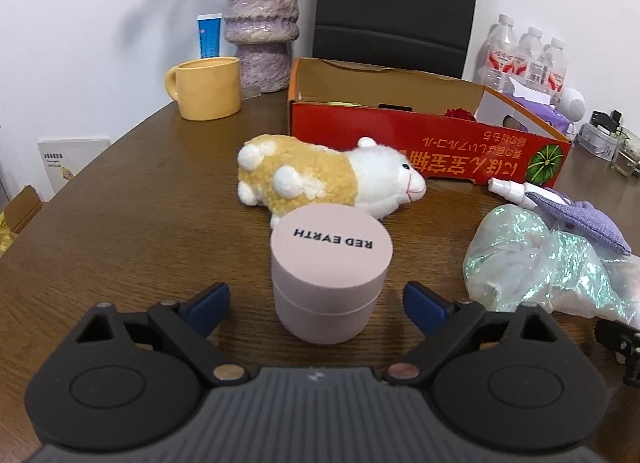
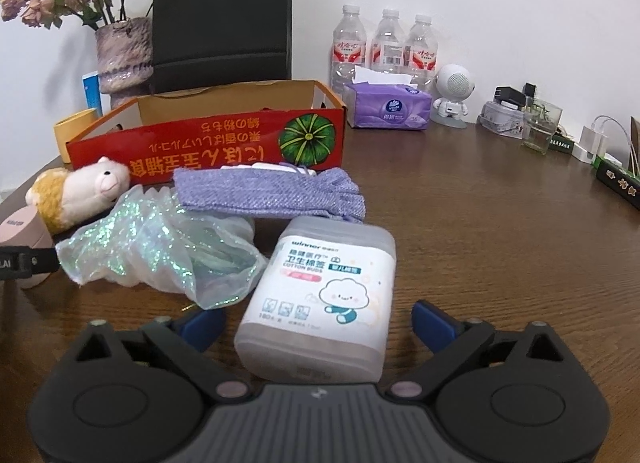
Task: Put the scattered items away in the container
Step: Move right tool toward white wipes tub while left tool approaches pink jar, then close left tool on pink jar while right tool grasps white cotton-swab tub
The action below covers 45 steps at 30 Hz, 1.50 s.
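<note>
**Worktable and room: both grippers standing wide around their items**

You are working at a dark brown wood-grain table (image 2: 500, 223) that is sitting against a plain white wall (image 1: 100, 23). A black chair back (image 1: 394, 3) is showing behind the table's far edge.

The container, a red open-topped cardboard box (image 2: 208, 143), is lying across the far middle of the surface with printed text upside down on its near wall. A mottled purple vase (image 1: 262, 23) and a yellow mug (image 1: 208, 87) are standing to its left; three water bottles (image 2: 386, 47) and a purple tissue pack (image 2: 388, 107) are standing to its right.

A plush lamb (image 1: 320, 179) is lying on its side just in front of the box. Near it, an iridescent wrapper (image 2: 160, 247) is touching a purple knitted pouch (image 2: 268, 195).

Your left gripper (image 1: 316, 305) is holding its fingers apart on either side of a pink round jar (image 1: 330, 275), with a gap at each pad. Your right gripper (image 2: 318, 321) is likewise standing spread around a cotton bud box (image 2: 324, 291), not pressing on it.
</note>
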Each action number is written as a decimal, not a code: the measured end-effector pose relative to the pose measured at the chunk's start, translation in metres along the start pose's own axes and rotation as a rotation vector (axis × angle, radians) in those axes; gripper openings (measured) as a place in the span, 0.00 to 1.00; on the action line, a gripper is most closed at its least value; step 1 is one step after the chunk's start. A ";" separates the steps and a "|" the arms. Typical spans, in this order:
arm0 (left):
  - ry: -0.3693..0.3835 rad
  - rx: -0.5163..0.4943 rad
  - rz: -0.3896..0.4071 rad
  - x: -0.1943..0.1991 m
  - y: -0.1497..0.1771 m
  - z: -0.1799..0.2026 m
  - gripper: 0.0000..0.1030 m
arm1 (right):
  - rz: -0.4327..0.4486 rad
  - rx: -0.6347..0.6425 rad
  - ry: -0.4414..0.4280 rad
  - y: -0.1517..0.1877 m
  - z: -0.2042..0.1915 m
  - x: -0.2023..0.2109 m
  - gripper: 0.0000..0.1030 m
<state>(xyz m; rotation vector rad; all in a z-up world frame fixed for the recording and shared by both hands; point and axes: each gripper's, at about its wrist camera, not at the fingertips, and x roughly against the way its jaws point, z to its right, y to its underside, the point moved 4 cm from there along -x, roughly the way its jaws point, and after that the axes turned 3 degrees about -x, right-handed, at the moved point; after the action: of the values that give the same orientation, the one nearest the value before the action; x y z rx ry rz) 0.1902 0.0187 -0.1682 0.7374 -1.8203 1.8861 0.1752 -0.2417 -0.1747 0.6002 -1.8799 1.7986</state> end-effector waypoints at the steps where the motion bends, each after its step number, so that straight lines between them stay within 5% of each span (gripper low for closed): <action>1: 0.003 -0.002 0.001 -0.001 0.000 0.000 0.87 | 0.001 0.000 0.001 0.000 0.000 0.000 0.92; 14: 0.000 -0.046 0.051 0.000 -0.002 0.005 0.55 | -0.013 -0.024 0.009 0.000 0.002 -0.003 0.76; 24: 0.007 -0.034 0.063 0.004 0.002 0.000 0.54 | -0.002 -0.029 -0.004 0.000 0.002 -0.002 0.63; 45: 0.044 -0.028 0.096 0.017 0.007 -0.001 0.54 | 0.054 -0.037 -0.028 -0.002 0.003 0.008 0.61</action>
<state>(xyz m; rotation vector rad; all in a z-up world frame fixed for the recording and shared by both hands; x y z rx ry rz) 0.1720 0.0177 -0.1629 0.6041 -1.8811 1.9172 0.1702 -0.2448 -0.1686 0.5695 -1.9610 1.7936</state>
